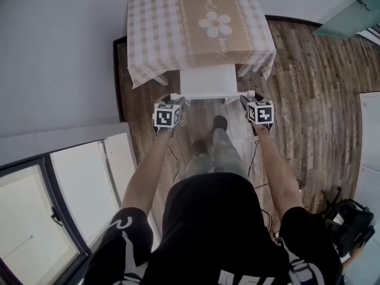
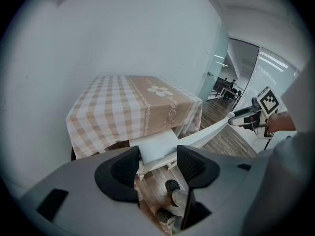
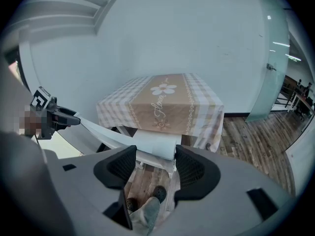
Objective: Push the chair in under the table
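A table (image 1: 196,28) under a checked beige cloth with a flower print stands against the wall. The white chair (image 1: 208,82) faces it, its seat partly under the table's near edge. My left gripper (image 1: 173,101) holds the left end of the chair's top back rail (image 2: 211,129), and my right gripper (image 1: 248,100) holds the right end. In the left gripper view the rail runs from my left gripper (image 2: 158,156) across to the right one. The right gripper view shows the rail (image 3: 101,132) entering my right gripper (image 3: 155,156), with the seat (image 3: 157,144) beyond.
The person's feet (image 1: 217,126) stand on the wood floor just behind the chair. A wall and a window ledge (image 1: 71,177) lie to the left. A black bag (image 1: 347,218) sits at the lower right, and a glass door (image 1: 350,16) at the far right.
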`<state>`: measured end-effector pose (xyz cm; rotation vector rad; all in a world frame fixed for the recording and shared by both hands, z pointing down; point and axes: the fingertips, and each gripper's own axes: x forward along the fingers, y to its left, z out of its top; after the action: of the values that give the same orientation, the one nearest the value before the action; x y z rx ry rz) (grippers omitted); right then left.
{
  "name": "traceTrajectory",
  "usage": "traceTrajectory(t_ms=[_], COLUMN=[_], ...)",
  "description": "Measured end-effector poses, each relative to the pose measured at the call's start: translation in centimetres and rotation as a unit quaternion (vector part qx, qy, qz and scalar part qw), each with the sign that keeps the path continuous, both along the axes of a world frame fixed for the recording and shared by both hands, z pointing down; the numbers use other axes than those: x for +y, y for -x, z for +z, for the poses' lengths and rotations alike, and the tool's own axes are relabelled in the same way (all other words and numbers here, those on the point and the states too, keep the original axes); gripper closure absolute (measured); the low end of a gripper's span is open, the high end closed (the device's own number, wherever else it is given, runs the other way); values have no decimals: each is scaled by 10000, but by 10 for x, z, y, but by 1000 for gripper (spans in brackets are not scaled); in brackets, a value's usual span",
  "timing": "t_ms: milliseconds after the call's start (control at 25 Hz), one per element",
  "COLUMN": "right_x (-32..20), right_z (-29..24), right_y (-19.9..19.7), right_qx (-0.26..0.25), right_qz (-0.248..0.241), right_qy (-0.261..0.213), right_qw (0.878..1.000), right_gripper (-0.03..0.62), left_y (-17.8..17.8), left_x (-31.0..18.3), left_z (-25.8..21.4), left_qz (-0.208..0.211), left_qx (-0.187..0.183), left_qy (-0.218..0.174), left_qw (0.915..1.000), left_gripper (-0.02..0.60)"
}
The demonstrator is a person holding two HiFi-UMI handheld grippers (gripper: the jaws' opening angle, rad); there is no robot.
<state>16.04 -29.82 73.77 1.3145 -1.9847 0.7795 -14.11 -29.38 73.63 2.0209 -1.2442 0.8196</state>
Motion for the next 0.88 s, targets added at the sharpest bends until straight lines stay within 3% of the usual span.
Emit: traceTrajectory(t_ms=[880], right_x=[-79], right_z=[-2], right_y=[-21], right_qx=[-20], right_qz=[144], right_qy=[-18], right_qw=[9999], right_gripper=[332], left_y=[-21], left_x=[-63], left_z=[1], left_qz=[-130], left_qx=[270], left_qy=[200], left_qw=[9994], left_gripper=[319])
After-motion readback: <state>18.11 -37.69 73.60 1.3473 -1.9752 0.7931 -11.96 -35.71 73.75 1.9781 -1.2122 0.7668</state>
